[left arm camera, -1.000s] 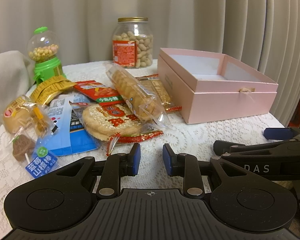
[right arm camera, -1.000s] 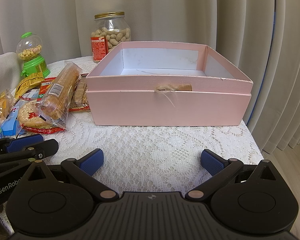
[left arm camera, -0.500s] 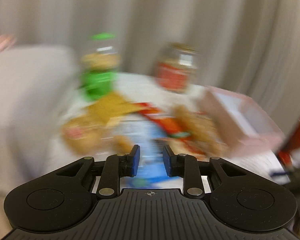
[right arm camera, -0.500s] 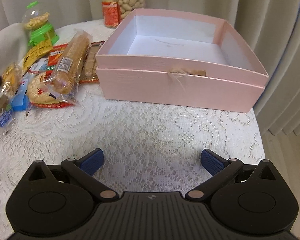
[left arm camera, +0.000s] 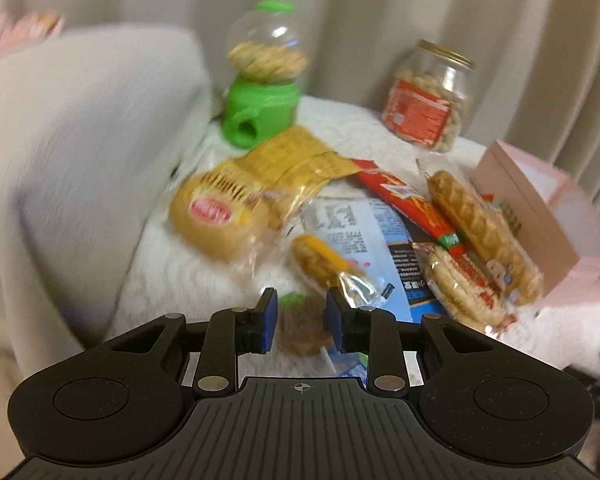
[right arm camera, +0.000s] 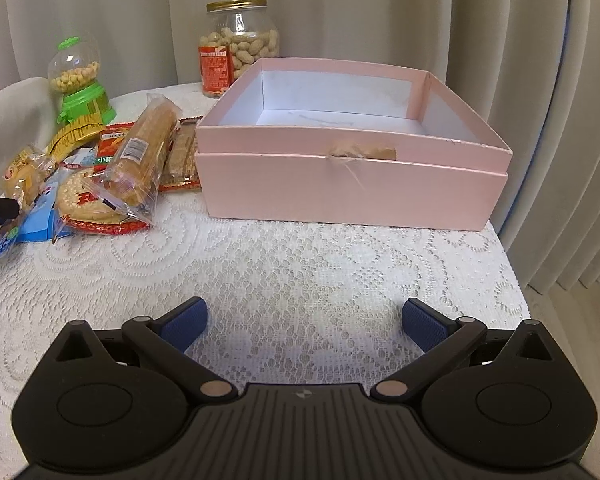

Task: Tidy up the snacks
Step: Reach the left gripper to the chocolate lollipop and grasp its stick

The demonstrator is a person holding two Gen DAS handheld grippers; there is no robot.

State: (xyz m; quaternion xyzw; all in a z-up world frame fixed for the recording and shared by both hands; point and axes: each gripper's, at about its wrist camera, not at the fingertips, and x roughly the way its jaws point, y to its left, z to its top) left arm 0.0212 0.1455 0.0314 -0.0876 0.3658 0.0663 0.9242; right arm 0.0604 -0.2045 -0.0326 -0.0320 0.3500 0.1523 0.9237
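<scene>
A heap of wrapped snacks lies on the lace table at the left: a round bun [left arm camera: 216, 216], a yellow packet [left arm camera: 292, 160], a long biscuit sleeve [right arm camera: 144, 152], a round rice-cracker pack [right arm camera: 88, 204] and a blue packet [left arm camera: 364, 236]. My left gripper [left arm camera: 300, 322] hovers at the heap's near left end, jaws narrowly apart around a brown lollipop [left arm camera: 300, 332], not clearly gripping it. My right gripper [right arm camera: 302, 320] is wide open and empty over bare lace in front of the empty pink box [right arm camera: 352, 172].
A peanut jar [right arm camera: 240, 48] and a green candy dispenser [right arm camera: 80, 80] stand at the back. A grey cushion [left arm camera: 72, 168] borders the table on the left. Curtains hang behind. The table edge drops off at the right [right arm camera: 516, 280].
My left gripper swung left and now points at the heap's left end, over the lollipop. My right gripper rose over the box, then came back lower.
</scene>
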